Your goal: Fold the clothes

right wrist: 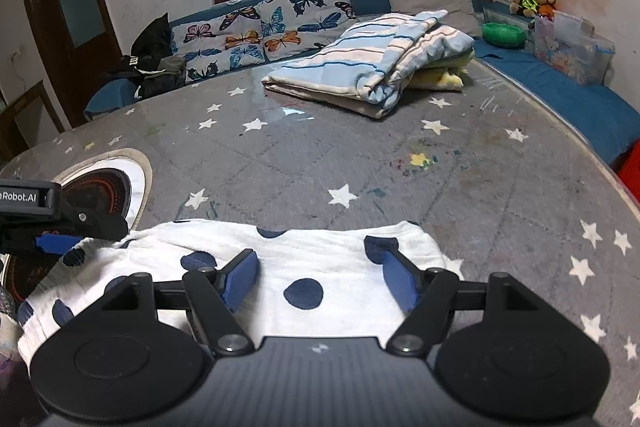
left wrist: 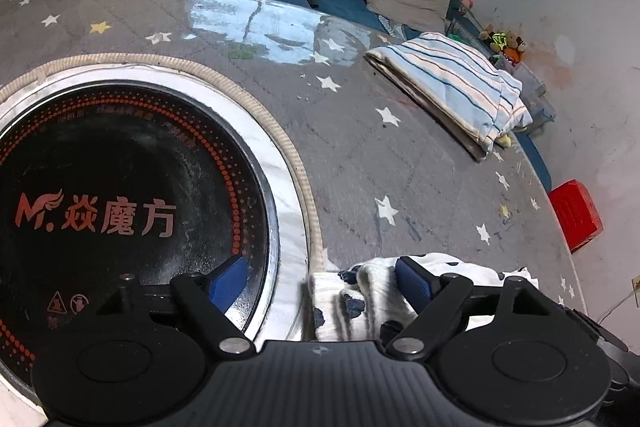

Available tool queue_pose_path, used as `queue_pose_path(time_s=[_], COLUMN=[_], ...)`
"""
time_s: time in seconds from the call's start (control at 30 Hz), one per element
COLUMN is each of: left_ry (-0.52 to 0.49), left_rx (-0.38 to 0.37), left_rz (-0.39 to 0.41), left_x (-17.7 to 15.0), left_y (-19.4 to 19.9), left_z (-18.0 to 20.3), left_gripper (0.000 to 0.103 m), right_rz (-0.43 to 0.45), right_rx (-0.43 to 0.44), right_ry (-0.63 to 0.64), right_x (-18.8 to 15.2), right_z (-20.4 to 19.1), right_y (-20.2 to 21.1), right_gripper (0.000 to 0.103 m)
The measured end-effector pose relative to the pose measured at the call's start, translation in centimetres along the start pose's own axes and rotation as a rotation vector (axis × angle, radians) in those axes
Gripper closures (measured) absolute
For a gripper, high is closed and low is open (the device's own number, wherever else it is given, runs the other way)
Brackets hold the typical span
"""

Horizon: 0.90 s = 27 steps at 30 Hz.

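Note:
A white garment with dark blue dots (right wrist: 280, 267) lies folded on the grey star-patterned table cover (right wrist: 400, 167) at the near edge. My right gripper (right wrist: 320, 277) is open, its blue pads spread wide just above the garment's middle. My left gripper (left wrist: 324, 281) is open at the garment's left end (left wrist: 360, 299), one pad over the black cooktop, the other over the cloth. It also shows in the right wrist view (right wrist: 52, 241). Neither gripper holds anything.
A round black induction cooktop (left wrist: 120, 187) is set into the table at the left. A folded blue-striped cloth (right wrist: 372, 67) lies at the far side. A sofa with butterfly cushions (right wrist: 260, 27) stands behind; a red box (left wrist: 576, 215) stands off the right edge.

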<state>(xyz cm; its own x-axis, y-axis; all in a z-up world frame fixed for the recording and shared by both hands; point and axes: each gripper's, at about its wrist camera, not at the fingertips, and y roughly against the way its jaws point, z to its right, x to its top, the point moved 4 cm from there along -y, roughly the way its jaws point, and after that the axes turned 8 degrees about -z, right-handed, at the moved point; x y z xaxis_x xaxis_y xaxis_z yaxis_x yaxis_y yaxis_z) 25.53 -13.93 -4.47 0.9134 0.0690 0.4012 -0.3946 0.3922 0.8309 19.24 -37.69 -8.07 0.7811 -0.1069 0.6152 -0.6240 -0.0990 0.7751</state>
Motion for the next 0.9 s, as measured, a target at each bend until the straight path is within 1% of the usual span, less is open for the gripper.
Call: queue_pose_path(time_s=[0.13,0.27,0.37,0.53,0.63,0.77,0.83,0.9], left_ry=[-0.034,-0.063,-0.084,-0.101,-0.114,-0.149,-0.178,-0.202], left_rx=[0.006,0.004,0.006,0.000,0.003,0.015,0.024,0.029], left_rz=[0.025,0.041,0.049,0.062,0.060,0.074,0.097,0.125], left_x=[-0.3,-0.9,-1.6,-2.8,-3.5,-4.8,-5.4,-6.0], left_y=[0.8,1.9,2.7,3.8,4.2,4.8,5.4,6.2], left_z=[0.3,0.6,0.8,0.7,0.7,0.9,1.2,1.6], left_gripper=[0.017,0.015,0.009,0.009,0.009,0.009,0.008,0.005], right_rz=[0.012,0.027,0.039,0.050,0.039,0.024,0.037,0.053], right_rx=[-0.003,0.004,0.009,0.025,0.027,-0.006,-0.030,-0.041], right_ry=[0.000,0.013,0.026,0.063,0.077,0.119,0.125,0.119], right_x=[0.1,-0.3,-0.7,-2.0,-2.9,-4.2,-4.6,-4.9], right_z=[0.0,-0.7,-1.2,-3.0,-3.8,-4.7,-4.9,-4.8], right_y=[0.8,2.1,3.2,4.8,5.1,5.2,5.6,6.2], right_gripper=[0.027,0.022,0.017,0.014,0.008,0.005,0.001,0.000])
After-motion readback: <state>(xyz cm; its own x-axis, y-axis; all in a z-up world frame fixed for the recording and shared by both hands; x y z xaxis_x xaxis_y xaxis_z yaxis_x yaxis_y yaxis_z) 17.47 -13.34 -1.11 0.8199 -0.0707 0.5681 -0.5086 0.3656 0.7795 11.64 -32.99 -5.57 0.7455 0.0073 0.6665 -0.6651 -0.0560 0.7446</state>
